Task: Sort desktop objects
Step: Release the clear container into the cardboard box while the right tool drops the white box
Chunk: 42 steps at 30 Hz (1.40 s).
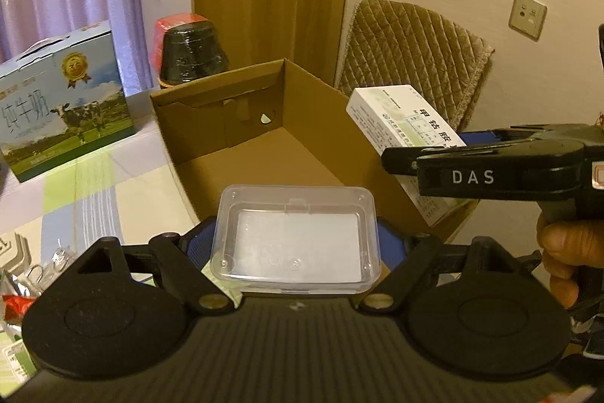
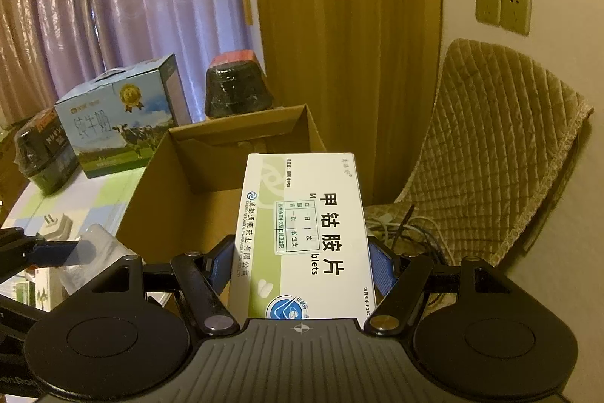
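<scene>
The left gripper [image 1: 296,244] has its blue-padded fingers [image 1: 392,244] closed on the short ends of a clear plastic case [image 1: 296,237], which sits level between them, lid side up, just short of the near wall of the open cardboard box [image 1: 241,153]. The right gripper [image 2: 302,263] has its fingers [image 2: 381,270] pressed against the long sides of a white medicine box [image 2: 302,233], printed face up, its far end reaching over the cardboard box's right wall; in the left wrist view the same carton hangs above that wall, with a hand [image 1: 562,252] on the gripper's grip.

Both items look ready for placing in the box, whose floor appears bare. To do it well, carry each item well past the rim before lowering, since the walls stand tall and a clipped edge could twist the slick plastic case out of the pads. Lower the carton first, toward the far right corner, then set the case beside it, keeping the two grippers apart. Release only once each item rests flat.

On the counter [image 1: 94,184] to the left stand a milk carton box [image 1: 64,101] and a dark wrapped tub [image 1: 192,55], well clear.
</scene>
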{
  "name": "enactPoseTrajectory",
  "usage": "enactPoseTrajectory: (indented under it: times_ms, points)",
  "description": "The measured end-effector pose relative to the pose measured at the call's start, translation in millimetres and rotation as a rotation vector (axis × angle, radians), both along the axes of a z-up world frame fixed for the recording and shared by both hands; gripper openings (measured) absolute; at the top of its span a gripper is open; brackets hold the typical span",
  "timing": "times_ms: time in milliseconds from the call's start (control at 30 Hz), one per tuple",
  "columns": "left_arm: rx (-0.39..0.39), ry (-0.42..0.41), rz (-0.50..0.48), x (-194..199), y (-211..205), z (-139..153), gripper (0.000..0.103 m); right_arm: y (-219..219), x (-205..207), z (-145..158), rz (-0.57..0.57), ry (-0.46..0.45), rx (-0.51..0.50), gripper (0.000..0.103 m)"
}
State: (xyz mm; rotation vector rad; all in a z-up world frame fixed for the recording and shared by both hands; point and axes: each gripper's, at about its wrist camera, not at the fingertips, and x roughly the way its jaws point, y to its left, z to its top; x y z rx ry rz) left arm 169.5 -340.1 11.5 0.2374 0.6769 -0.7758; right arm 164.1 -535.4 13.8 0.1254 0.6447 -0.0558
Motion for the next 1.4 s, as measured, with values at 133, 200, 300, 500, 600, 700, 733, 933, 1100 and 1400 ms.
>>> enactPoseTrajectory:
  times_ms: [133, 200, 300, 500, 600, 700, 733, 933, 1100, 1400]
  points:
    - [0.020, 0.004, -0.023, 3.6, -5.4, -3.5, 0.083, -1.3, 1.5, -4.3, -0.006, 0.008, 0.003, 0.068]
    - [0.024, -0.011, -0.012, 3.8, -3.8, -3.2, 0.087, -0.6, 1.8, -5.9, -0.005, 0.011, 0.004, 0.068]
    - [0.014, -0.021, 0.004, 2.6, 3.1, -0.7, 0.087, 1.0, 1.3, -6.5, 0.002, 0.009, 0.004, 0.068]
    - [-0.007, -0.025, 0.060, -3.1, 27.5, 4.5, 0.087, 3.9, 1.6, -5.9, 0.008, 0.010, 0.010, 0.068]
    - [-0.020, -0.015, 0.097, -5.3, 42.4, 5.5, 0.088, 6.5, 2.5, -6.2, 0.012, 0.013, 0.012, 0.068]
    - [-0.032, 0.003, 0.130, -7.5, 57.3, 4.8, 0.088, 10.3, 5.5, -6.9, 0.018, 0.017, 0.014, 0.068]
    - [-0.036, 0.008, 0.142, -8.5, 62.0, 4.5, 0.089, 11.8, 6.8, -7.0, 0.022, 0.016, 0.011, 0.068]
    - [-0.054, 0.012, 0.189, -16.9, 85.6, 6.9, 0.089, 17.4, 11.9, -4.1, 0.025, -0.012, -0.015, 0.084]
    - [-0.067, 0.014, 0.228, -27.1, 107.6, 8.5, 0.090, 21.8, -4.5, 2.5, 0.012, -0.033, -0.015, 0.085]
    - [-0.059, 0.047, 0.310, -50.8, 157.3, 4.6, 0.092, 49.1, -66.9, 9.7, 0.009, -0.076, 0.021, 0.090]
